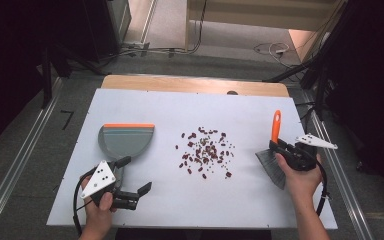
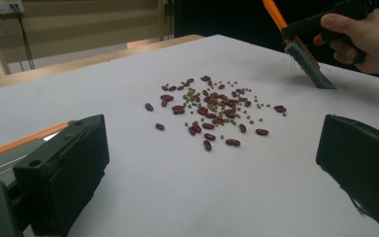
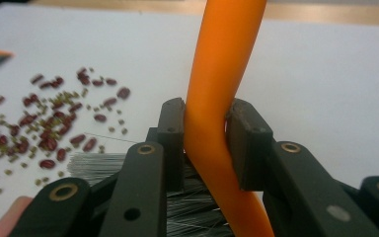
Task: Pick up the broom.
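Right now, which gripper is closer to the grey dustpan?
Left. The left gripper hovers open just below the dustpan, by its handle. The right gripper is across the table beyond the scattered beans, shut on the orange-handled brush.

High view looks down over the whole table (image 1: 260, 200); both gripper views sit low, close, sharing the scattered beans (image 2: 212, 111) ahead of their jaws.

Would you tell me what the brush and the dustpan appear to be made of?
Brush: its smooth, evenly orange handle with a soft sheen looks like moulded plastic; the fine grey bristles seem synthetic. Dustpan: matte grey body, probably plastic; its orange front lip may be rubber.
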Tool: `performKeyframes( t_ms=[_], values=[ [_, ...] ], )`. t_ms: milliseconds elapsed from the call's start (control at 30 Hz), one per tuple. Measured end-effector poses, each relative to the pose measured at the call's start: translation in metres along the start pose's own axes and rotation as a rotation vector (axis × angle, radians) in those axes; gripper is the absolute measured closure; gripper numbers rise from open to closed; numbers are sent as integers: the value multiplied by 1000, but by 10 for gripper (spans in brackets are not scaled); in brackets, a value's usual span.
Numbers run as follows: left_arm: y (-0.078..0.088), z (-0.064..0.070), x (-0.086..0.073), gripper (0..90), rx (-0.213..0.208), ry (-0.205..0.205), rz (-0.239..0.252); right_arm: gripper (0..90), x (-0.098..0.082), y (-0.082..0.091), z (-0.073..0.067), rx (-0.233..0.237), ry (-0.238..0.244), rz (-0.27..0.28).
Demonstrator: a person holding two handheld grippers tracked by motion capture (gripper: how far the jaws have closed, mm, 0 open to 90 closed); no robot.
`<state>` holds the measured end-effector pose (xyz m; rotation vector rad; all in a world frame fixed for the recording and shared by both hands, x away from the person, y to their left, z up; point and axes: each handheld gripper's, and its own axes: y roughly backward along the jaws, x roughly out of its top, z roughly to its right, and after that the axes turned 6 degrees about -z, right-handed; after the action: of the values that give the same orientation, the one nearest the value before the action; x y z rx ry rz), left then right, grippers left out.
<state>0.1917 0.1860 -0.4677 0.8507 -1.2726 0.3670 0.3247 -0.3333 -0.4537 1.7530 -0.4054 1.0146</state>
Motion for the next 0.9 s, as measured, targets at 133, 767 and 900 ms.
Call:
performKeyframes(
  t_ms=[133, 767, 900],
  values=[
    [-3, 4, 2, 6, -5, -10, 0, 687, -5, 12, 0, 23, -6, 99],
    [-13, 24, 28, 6, -23, -64, 26, 689, 17, 43, -40, 96, 35, 314],
    [-21, 26, 35, 6, -35, -67, 15, 689, 25, 43, -56, 128, 42, 335]
  ],
)
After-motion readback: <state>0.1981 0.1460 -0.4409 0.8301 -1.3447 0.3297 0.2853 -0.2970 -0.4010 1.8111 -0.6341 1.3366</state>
